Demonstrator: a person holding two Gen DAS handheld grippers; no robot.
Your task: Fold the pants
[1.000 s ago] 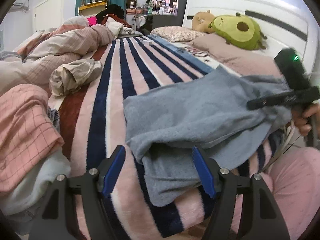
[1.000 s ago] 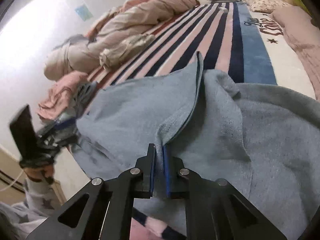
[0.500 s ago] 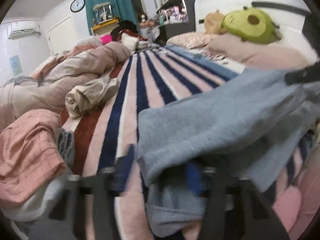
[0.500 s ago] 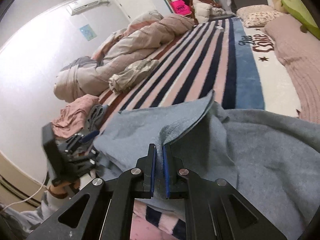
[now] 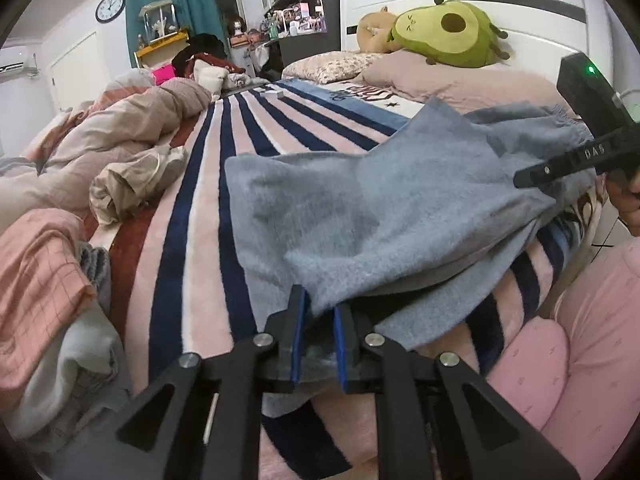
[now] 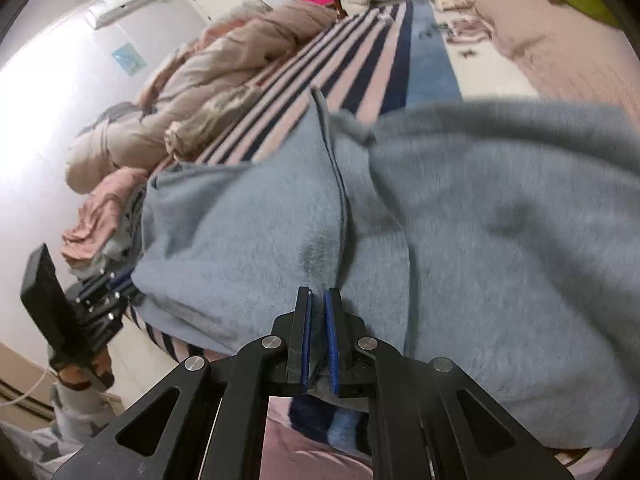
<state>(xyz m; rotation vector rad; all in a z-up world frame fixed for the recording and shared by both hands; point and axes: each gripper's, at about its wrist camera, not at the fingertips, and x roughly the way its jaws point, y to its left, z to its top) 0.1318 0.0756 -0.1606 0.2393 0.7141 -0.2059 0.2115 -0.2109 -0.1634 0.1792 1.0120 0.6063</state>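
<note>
Left wrist view: the left hand-held gripper (image 5: 318,316) is clamped on a near corner of the grey pants (image 5: 380,208), blue pads pinching the fleecy fabric at the near edge of the bed (image 5: 192,208). The pants lie spread over the striped blanket, a top layer lifted over a lower one that hangs off the near side. Over on the right, the right hand-held gripper (image 5: 532,178) bites the far right edge of the same pants, a green light glowing on its body. To the left there is plenty of clutter: a beige rolled garment (image 5: 132,184) on the stripes, a rumpled quilt (image 5: 120,136) beyond it, and a pink checked cloth (image 5: 36,268) piled at the near left. Far right, an avocado plush toy (image 5: 444,36) sits on the pillows against the white headboard. A wall clock (image 5: 110,7) hangs beside the teal curtain at the back.

Right wrist view: the right hand-held gripper (image 6: 318,312) is closed on a fold of the pants (image 6: 460,240), with fabric bunched between its blue pads. A raised seam runs away from the fingers toward the far stripes. The grey cloth fills most of the frame and blocks the near part of the bed. At the left, the left hand-held gripper (image 6: 124,282) sits at the pants' left edge. Behind it is the pink pile (image 6: 104,208), then the rolled garment (image 6: 212,120) and the quilt (image 6: 240,60). An air conditioner (image 6: 126,0) is mounted high on the wall.
</note>
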